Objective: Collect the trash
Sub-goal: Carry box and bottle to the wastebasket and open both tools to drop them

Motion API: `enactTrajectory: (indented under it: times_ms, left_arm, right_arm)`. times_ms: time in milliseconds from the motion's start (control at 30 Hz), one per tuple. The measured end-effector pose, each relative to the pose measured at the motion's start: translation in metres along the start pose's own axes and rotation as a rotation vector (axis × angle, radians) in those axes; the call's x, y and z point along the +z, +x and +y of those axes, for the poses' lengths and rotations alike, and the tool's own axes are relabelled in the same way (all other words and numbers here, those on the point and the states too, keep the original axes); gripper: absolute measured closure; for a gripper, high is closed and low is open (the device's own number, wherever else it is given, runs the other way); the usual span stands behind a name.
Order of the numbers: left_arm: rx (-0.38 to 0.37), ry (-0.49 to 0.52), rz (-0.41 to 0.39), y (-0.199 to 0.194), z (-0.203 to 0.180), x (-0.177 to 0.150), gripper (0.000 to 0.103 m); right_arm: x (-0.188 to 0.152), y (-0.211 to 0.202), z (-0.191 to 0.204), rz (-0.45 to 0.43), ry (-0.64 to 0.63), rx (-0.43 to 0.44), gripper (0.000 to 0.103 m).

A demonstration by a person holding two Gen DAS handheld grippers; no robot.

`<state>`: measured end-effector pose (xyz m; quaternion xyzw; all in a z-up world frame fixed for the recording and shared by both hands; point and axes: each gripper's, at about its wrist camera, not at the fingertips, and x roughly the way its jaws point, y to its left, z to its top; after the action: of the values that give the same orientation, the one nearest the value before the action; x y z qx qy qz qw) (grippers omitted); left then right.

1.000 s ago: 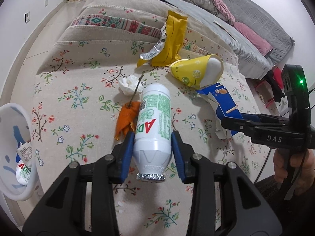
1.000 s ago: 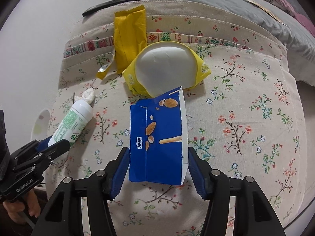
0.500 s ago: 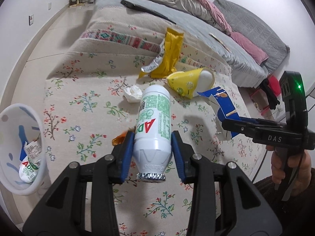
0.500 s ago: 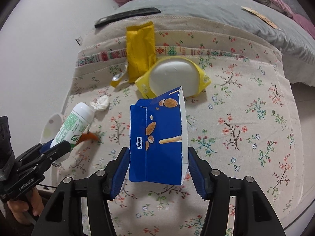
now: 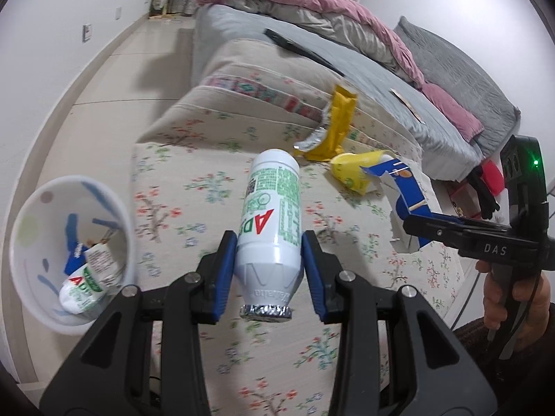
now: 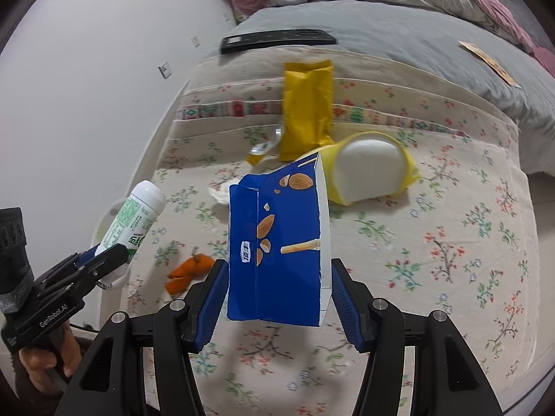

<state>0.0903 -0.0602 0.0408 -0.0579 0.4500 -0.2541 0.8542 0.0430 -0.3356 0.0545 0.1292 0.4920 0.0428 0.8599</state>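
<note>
My left gripper (image 5: 269,253) is shut on a white and green bottle (image 5: 272,208) with a foil-capped neck, held above the floral cloth. A white bin (image 5: 69,242) stands at the left and holds another such bottle. My right gripper (image 6: 277,291) is shut on a flattened blue almond-snack box (image 6: 277,242), also lifted. On the cloth lie a yellow wrapper (image 6: 305,104), a yellow paper cup (image 6: 371,170), an orange peel (image 6: 189,267) and a crumpled tissue (image 6: 218,194). The bottle also shows at the left of the right wrist view (image 6: 133,222).
The floral cloth (image 6: 451,242) covers a bench at the foot of a bed (image 5: 381,79) with grey and pink bedding. A black remote (image 6: 277,40) lies at the bed's edge. Tiled floor (image 5: 104,79) and a white wall lie to the left.
Both grippers have lifted their loads higher above the cloth and drawn back. The left gripper with the bottle has swung toward the bin, which now shows larger and nearer.
</note>
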Motion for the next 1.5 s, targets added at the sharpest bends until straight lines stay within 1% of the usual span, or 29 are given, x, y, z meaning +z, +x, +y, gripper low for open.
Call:
enactTrajectory:
  times_ms: [567,800,900,1033,1167,1233,1267,1300,1367,1433,1467,1500]
  left_arm:
    - [0.136,-0.171,-0.063,-0.044,0.100,-0.025,0.063]
    - [0.200,-0.251,-0.073,-0.049,0.145,-0.037,0.063]
    - [0.212,-0.288,-0.072,-0.048,0.163,-0.041,0.063]
    - [0.223,-0.307,-0.084,-0.047,0.173,-0.043,0.063]
    - [0.235,-0.303,-0.118,-0.049,0.180,-0.040,0.062]
    - [0.273,-0.304,-0.115,-0.048,0.182,-0.037,0.051]
    - [0.287,-0.311,-0.109,-0.048,0.183,-0.036,0.033]
    - [0.307,-0.323,-0.108,-0.048,0.184,-0.036,0.019]
    - [0.357,-0.339,-0.125,-0.053,0.186,-0.039,0.015]
    - [0.411,-0.344,-0.106,-0.056,0.190,-0.041,0.011]
    - [0.454,-0.351,-0.090,-0.057,0.193,-0.042,0.007]
    - [0.476,-0.353,-0.085,-0.058,0.195,-0.043,0.006]
  right_arm:
    - [0.017,0.035,0.095,0.026,-0.129,0.071,0.044]
    - [0.018,0.059,0.139,0.050,-0.193,0.100,0.044]
    - [0.017,0.070,0.156,0.061,-0.222,0.109,0.044]
    - [0.014,0.087,0.173,0.081,-0.251,0.123,0.044]
    - [0.011,0.103,0.185,0.096,-0.266,0.138,0.044]
    - [0.011,0.111,0.190,0.102,-0.268,0.152,0.044]
    - [0.010,0.114,0.191,0.104,-0.268,0.157,0.044]
    - [0.010,0.116,0.194,0.105,-0.268,0.160,0.044]
    - [0.010,0.123,0.199,0.111,-0.263,0.171,0.043]
    - [0.012,0.133,0.204,0.123,-0.260,0.187,0.043]
    - [0.014,0.134,0.206,0.127,-0.260,0.192,0.043]
    - [0.015,0.139,0.209,0.132,-0.264,0.197,0.043]
